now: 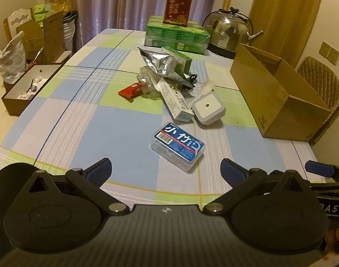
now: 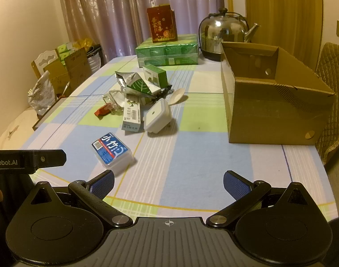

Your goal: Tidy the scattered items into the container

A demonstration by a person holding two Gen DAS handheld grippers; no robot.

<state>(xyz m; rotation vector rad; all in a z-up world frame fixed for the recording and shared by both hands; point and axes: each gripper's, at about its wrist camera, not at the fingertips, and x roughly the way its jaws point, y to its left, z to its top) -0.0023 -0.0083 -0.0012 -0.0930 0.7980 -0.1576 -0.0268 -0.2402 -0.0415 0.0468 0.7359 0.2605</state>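
my left gripper (image 1: 166, 170) and right gripper (image 2: 168, 182) both hover wide apart, empty. the floss case (image 1: 178, 145) lies at 12 o'clock, the cardboard box (image 2: 274, 102) at 2; only my right view shows its interior.

One cardboard box (image 2: 274, 111), one kettle (image 2: 223, 33)
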